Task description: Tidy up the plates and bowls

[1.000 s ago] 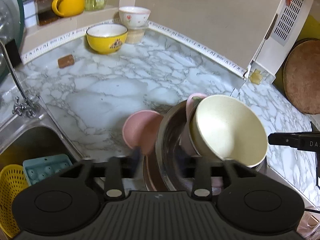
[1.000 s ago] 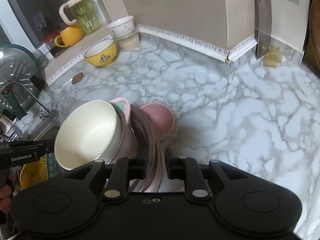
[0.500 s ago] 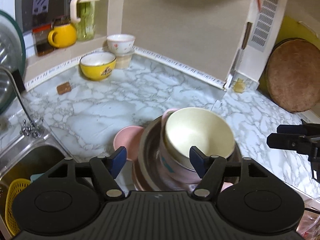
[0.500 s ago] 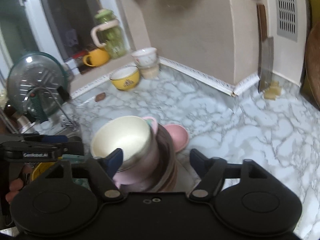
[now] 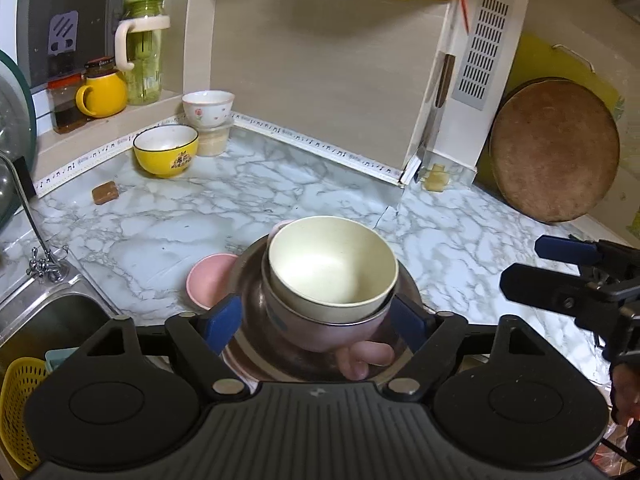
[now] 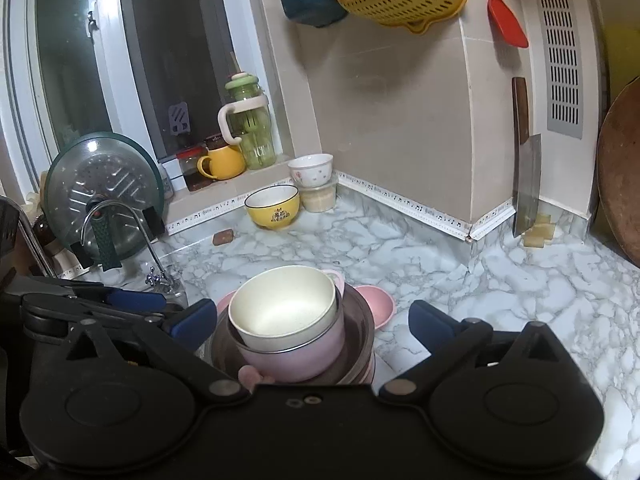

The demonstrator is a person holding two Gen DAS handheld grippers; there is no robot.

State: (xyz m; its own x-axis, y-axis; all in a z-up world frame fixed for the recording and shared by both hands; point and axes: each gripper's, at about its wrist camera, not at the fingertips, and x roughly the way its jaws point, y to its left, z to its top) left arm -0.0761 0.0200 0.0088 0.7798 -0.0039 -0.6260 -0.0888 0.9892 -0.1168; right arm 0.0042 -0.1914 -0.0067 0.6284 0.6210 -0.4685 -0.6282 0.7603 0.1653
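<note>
While both tools are hanging over the desk (image 5: 168,216), the stack is sitting near the front edge: a cream bowl (image 5: 332,266) is nesting in a pink bowl (image 5: 320,330), which is resting in a steel basin (image 5: 384,360) on what looks like pink plates. A small pink bowl (image 5: 206,280) is lying just beside the stack, touching or nearly so; it is not yet stacked.

The left tool (image 5: 320,320) is standing with its fingers apart, straddling the stack and gripping nothing. The right tool (image 6: 310,326) is likewise spread wide and holding nothing.

Progress, judged: nesting is mostly done. Left over appear to be the small pink bowl, a yellow bowl (image 5: 165,150) and a white flowered bowl (image 5: 208,109) sitting on a tub at the back corner.

Room: the middle of the desk is offering open marble between stack and back wall. The sink (image 5: 36,328) is bordering the left side, with the tap (image 5: 40,252) close by. A round board (image 5: 554,150) is leaning at the right, and a cleaver (image 6: 527,184) is hanging against the wall.
</note>
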